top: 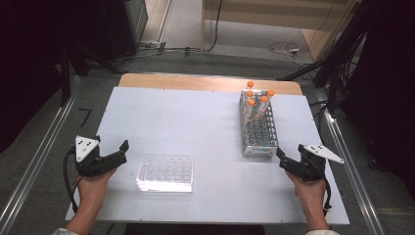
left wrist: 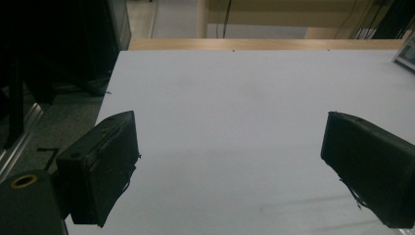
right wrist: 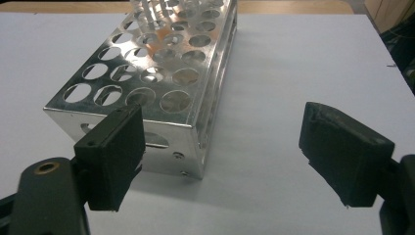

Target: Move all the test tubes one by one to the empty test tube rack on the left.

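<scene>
A metal tube rack (top: 258,128) stands on the right half of the white table (top: 195,122), its far rows holding several tubes with orange caps (top: 258,96). A clear plastic rack (top: 165,174) lies near the front, left of centre. My left gripper (top: 122,149) rests at the table's left edge, open and empty, to the left of the clear rack. In the left gripper view its jaws (left wrist: 230,166) stand wide apart over bare table. My right gripper (top: 280,157) is open just in front and right of the metal rack (right wrist: 151,83), whose near end rises between its jaws (right wrist: 222,156).
The table's far edge shows a wooden strip (top: 205,82). Metal rails (top: 350,171) run along both sides of the table, and cables (top: 288,49) lie on the floor behind it. Open table surface spreads between the two racks.
</scene>
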Available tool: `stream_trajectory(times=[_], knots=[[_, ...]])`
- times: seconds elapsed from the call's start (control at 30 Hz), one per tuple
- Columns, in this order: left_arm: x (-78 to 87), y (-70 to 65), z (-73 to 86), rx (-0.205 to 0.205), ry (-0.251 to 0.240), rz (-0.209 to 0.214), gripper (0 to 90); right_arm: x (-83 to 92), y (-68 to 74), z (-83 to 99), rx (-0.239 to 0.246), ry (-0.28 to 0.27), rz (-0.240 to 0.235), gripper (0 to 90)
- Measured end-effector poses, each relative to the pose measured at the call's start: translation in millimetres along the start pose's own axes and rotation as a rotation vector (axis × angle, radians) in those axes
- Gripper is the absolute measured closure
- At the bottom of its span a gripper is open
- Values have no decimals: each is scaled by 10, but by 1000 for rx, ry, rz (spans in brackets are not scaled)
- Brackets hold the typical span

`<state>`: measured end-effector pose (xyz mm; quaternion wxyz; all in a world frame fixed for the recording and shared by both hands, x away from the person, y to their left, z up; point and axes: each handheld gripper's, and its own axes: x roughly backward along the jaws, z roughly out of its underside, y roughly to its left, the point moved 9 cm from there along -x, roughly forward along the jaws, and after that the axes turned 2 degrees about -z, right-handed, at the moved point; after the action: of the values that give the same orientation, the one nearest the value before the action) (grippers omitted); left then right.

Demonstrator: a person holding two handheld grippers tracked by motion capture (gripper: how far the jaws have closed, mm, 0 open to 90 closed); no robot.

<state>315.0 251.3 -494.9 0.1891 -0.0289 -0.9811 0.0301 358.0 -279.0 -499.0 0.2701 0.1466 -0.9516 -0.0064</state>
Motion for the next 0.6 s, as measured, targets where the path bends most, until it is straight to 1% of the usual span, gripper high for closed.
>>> stream_trajectory(times=[0.27, 0.33, 0.6], knots=[[10, 1, 0, 0, 1, -1, 73, -69, 96, -96, 13, -8, -17, 158], [9, 1, 0, -1, 1, -2, 73, -78, 102, -106, 14, -9, -17, 158], [5, 8, 2, -2, 2, 1, 73, -201, 189, -209, 34, -9, -23, 161]])
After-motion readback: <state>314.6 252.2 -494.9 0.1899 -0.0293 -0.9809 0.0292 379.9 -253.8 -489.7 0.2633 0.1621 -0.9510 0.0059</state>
